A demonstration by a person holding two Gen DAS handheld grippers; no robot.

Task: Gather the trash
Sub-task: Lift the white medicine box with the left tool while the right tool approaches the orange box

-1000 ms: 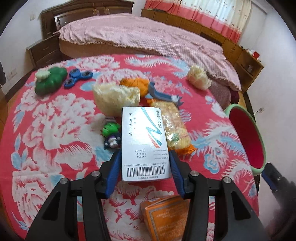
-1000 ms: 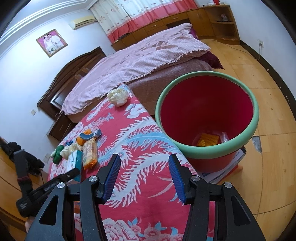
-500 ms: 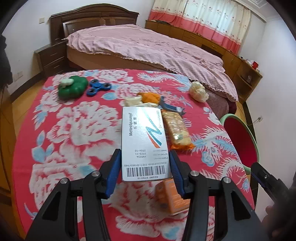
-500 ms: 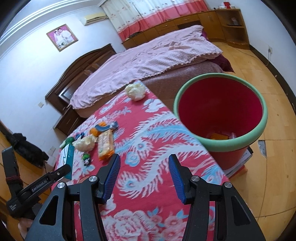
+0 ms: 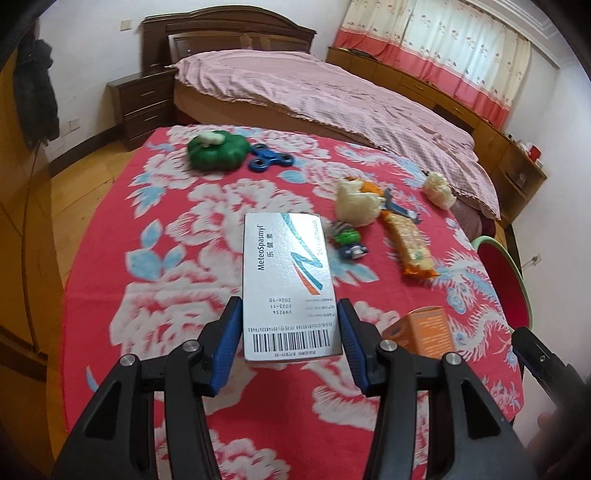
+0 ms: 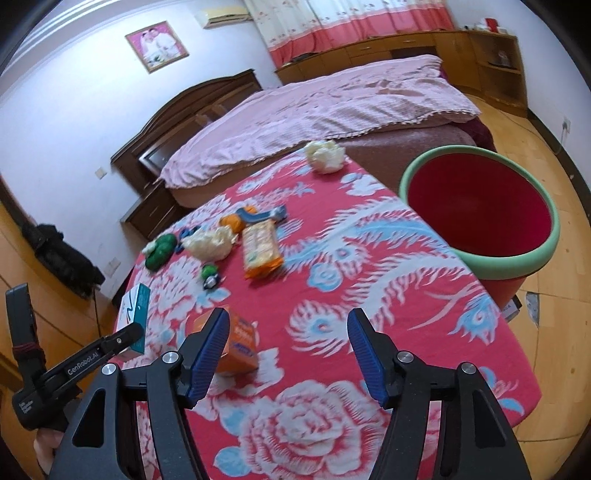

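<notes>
The left gripper point(image 5: 291, 334) fingers hold the medicine box point(image 5: 288, 280) by its near end, above the counter point(image 5: 166, 295). The right gripper point(image 6: 288, 354) fingers are wide and hold nothing. Keep the box level and release only above the red bin point(image 6: 480, 206).

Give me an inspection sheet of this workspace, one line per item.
Surface: table under a red floral cloth.
Job's things: medicine box held above the table; orange box, snack packet and two crumpled paper wads on the cloth; red bin beside the table.
Clutter: green toy, blue spinner, small figure.
Grippers: left gripper shut on the medicine box; right gripper open, holding nothing.
Cables: one wire on the floor to a wall socket.
Surroundings: bed, nightstand, curtains.
</notes>
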